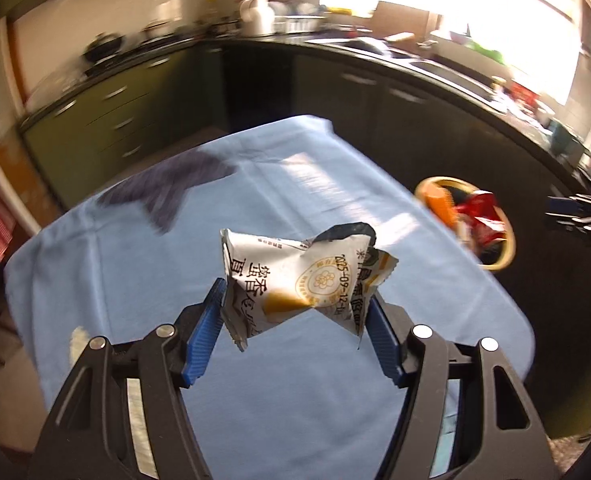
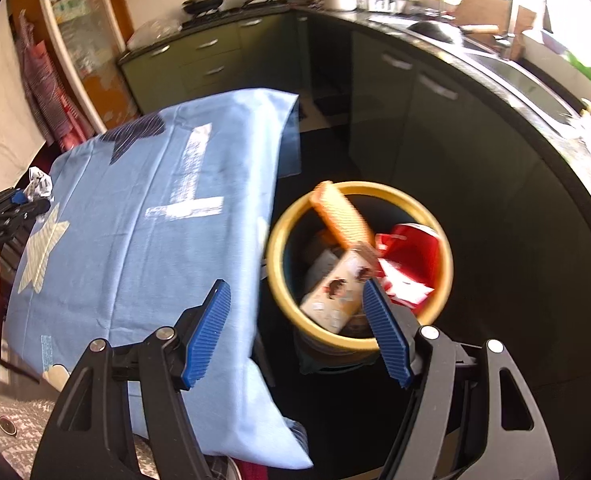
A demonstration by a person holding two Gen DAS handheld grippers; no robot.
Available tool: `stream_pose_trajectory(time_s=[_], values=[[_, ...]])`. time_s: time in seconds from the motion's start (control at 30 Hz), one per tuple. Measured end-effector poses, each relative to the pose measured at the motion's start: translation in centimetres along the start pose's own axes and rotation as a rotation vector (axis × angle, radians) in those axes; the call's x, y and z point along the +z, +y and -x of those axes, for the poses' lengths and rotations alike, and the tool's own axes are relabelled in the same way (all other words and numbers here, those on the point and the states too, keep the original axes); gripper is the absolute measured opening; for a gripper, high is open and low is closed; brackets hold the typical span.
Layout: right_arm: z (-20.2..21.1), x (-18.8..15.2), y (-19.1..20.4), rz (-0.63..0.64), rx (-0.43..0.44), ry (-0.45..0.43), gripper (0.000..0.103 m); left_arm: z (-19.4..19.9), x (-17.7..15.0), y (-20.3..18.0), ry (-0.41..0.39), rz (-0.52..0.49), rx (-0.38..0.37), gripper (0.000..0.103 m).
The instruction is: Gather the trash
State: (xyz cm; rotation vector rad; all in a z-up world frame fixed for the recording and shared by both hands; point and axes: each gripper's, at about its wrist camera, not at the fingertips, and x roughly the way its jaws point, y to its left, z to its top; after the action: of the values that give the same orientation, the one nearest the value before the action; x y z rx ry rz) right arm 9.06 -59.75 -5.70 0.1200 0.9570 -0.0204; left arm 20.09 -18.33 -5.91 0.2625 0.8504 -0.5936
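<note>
Left wrist view: white snack wrapper is clamped between the blue pads of the left gripper, lifted above the blue tablecloth.
Right wrist view: right gripper is spread, nothing held.
Bin: yellow-rimmed, beside the table, wrappers seen inside.
</note>
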Motion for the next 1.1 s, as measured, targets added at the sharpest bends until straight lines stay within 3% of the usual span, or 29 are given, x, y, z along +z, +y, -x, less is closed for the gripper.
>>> stream_pose_trajectory(time_s=[0.2,0.33,0.57,0.67,0.77,0.83,0.97,1.1], values=[[2.9,-2.5,-4.0,-0.075,-0.023,-0.054,0.069,-2.6,4.6,-10.6,0.044,-0.169,-0.185,0.064],[4.0,-4.9,-6.7,-0.130,-0.025,-0.067,0.069,-6.0,7.0,-16.7,0.088,-0.241,-0.255,0.064],[5.5,-8.4,-10.7,-0.208,-0.038,-0.079,0.069,-14.4,9.6,-23.6,0.162,-0.291,-0.285,0.064],[5.9,-9.3,-12.0,-0.230,-0.043,-0.081,0.069,-17.5,9.9,-25.1,0.192,-0.300,-0.257,0.067],[6.0,-9.6,-12.9,-0.250,-0.045,-0.086,0.069,-19.9,10.0,-25.9,0.212,-0.303,-0.237,0.078],[6.0,-9.8,-13.0,-0.255,-0.039,-0.091,0.069,-20.2,10.2,-25.7,0.208,-0.295,-0.223,0.078],[5.8,-10.1,-12.6,-0.252,-0.021,-0.093,0.069,-16.5,10.3,-24.2,0.124,-0.264,-0.271,0.081],[5.7,-9.9,-11.3,-0.238,-0.001,-0.111,0.070,-8.0,8.4,-21.6,-0.146,-0.296,-0.216,0.097]])
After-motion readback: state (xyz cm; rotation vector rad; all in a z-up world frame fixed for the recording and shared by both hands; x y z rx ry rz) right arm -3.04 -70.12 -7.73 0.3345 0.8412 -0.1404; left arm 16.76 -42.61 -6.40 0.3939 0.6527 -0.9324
